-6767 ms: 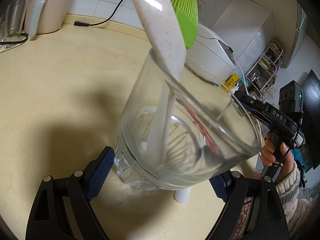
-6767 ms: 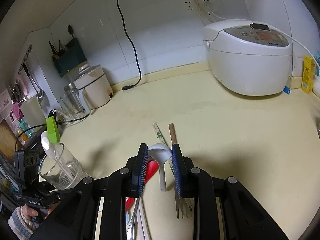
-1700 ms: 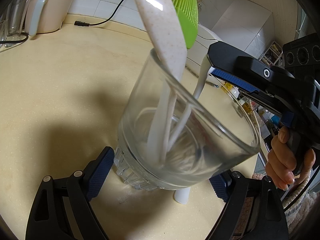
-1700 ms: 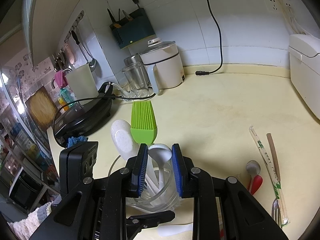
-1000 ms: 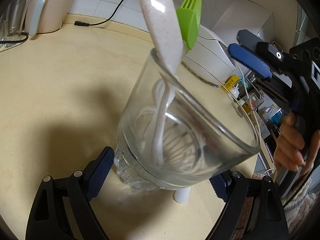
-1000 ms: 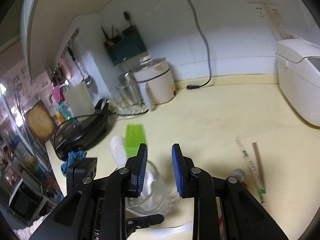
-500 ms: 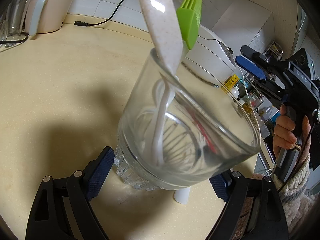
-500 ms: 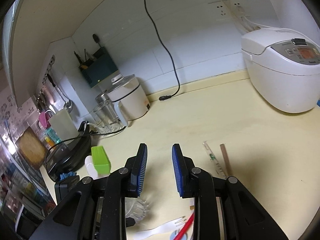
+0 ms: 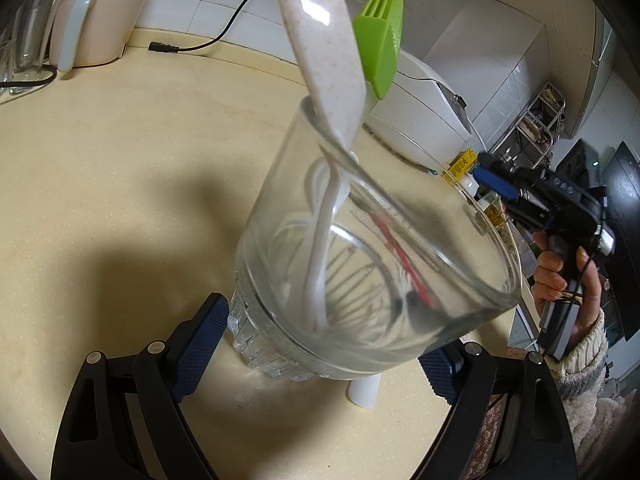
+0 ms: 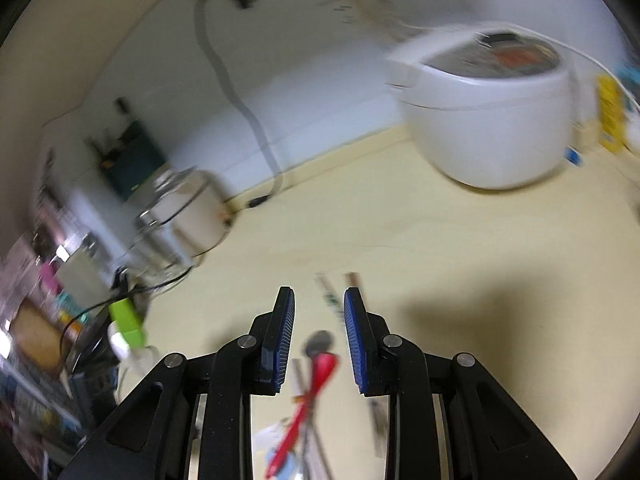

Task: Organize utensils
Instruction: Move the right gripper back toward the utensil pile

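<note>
My left gripper (image 9: 320, 344) is shut on the base of a clear glass (image 9: 380, 280), held tilted over the counter. Inside it stand a white speckled paddle (image 9: 324, 40), a green silicone brush (image 9: 380, 52) and a white spoon (image 9: 320, 248). In the left wrist view my right gripper (image 9: 494, 184) hangs off to the right in a person's hand (image 9: 560, 280). In the blurred right wrist view, the right gripper (image 10: 319, 320) is open and holds nothing. It hangs over a red-handled spoon (image 10: 316, 372) and chopsticks (image 10: 328, 296) lying on the counter. The glass with the brush (image 10: 126, 320) shows at far left.
A white rice cooker (image 10: 488, 120) stands at the back right of the cream counter (image 10: 440, 264). A kettle (image 9: 96, 12), glass jars and a black cord (image 9: 224, 36) line the back wall. A white utensil handle (image 9: 364, 392) lies under the glass.
The right gripper left the white spoon in the glass, then swung away right and down over the utensils on the counter. The left gripper and glass stayed still.
</note>
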`<state>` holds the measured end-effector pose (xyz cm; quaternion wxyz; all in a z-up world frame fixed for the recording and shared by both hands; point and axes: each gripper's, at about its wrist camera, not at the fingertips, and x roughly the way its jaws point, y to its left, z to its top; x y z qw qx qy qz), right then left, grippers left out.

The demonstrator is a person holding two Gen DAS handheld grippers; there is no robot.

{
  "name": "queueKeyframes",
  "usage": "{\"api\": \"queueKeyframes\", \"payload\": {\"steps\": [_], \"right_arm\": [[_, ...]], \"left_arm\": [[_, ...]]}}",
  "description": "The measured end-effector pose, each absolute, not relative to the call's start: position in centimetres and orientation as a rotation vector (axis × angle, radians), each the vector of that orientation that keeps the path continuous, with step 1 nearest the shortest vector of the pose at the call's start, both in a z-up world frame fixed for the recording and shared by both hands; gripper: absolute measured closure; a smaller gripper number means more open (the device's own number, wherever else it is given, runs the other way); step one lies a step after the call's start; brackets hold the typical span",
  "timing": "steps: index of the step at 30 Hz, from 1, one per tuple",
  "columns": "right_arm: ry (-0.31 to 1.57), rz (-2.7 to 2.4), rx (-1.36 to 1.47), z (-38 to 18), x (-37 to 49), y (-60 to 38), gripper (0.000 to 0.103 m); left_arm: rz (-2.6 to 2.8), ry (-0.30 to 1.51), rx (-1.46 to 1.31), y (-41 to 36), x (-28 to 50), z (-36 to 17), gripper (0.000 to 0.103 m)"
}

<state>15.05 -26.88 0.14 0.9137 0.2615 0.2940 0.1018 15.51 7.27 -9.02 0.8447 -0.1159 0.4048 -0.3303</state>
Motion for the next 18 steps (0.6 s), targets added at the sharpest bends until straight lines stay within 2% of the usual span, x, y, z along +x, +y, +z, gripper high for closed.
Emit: {"api": "queueKeyframes", "payload": {"steps": [7,18], "right_arm": [[0.649,0.139,0.654,-2.0,15.1,-30.3,0.077],[0.689,0.166,0.627,-2.6,15.8,-28.8,0.077]], "left_arm": [[-0.697,0.854,-0.245,7.3,15.5,-9.0,0.013],[-0.697,0.854,-0.245,7.3,15.5,-9.0,0.013]]}}
